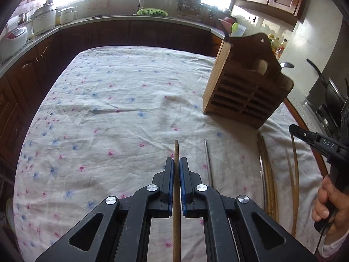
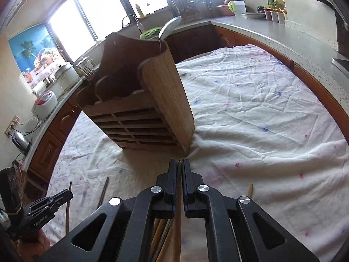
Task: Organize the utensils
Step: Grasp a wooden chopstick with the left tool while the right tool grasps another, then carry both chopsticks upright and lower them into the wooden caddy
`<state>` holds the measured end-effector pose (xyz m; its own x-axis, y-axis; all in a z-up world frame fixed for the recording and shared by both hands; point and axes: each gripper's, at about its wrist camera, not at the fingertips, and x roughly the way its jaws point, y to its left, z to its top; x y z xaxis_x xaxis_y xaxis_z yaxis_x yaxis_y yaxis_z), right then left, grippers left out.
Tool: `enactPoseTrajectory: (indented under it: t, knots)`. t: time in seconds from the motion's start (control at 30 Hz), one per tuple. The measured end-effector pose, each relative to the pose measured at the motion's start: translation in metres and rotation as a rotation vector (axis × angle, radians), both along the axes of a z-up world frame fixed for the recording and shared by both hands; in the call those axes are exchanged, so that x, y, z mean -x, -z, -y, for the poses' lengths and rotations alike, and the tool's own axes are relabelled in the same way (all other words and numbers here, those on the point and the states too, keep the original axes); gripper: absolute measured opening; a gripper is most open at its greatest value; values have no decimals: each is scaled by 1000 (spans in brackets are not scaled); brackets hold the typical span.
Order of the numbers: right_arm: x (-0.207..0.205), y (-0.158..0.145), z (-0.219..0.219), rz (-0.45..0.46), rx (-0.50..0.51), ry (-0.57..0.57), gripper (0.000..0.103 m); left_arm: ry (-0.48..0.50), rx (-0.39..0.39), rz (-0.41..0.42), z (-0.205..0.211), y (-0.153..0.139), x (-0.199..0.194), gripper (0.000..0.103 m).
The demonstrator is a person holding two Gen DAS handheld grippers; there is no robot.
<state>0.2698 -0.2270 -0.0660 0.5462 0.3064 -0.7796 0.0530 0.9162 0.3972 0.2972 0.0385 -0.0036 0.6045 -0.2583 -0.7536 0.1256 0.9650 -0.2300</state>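
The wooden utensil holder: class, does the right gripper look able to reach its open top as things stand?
Probably yes. The right gripper, shut on a chopstick, faces the wooden utensil holder with only tablecloth between.

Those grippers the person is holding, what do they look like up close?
Both grippers, left and right, are matte black linkages with round silver rivets and blue-lined fingers. The right one's body shows white lettering, "DAS". A bare hand wraps its black handle, with a pale sleeve edge just visible.
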Motion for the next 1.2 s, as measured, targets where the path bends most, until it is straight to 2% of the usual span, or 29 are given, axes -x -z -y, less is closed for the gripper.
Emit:
enactPoseTrajectory:
  t: [0.2, 0.43, 0.67, 1.2]
  knots:
    - [24, -41, 4, 82, -43, -7, 4, 2, 88, 90, -15, -42, 36, 3]
    - [50, -80, 5, 163, -54, -18, 4, 16, 137, 161, -27, -75, 73, 3]
    - [65, -102, 8, 212, -63, -27, 4, 30, 140, 195, -28, -89, 91, 3]
    - [71, -136, 17, 301, -66, -21, 4, 38, 162, 252, -28, -108, 91, 3]
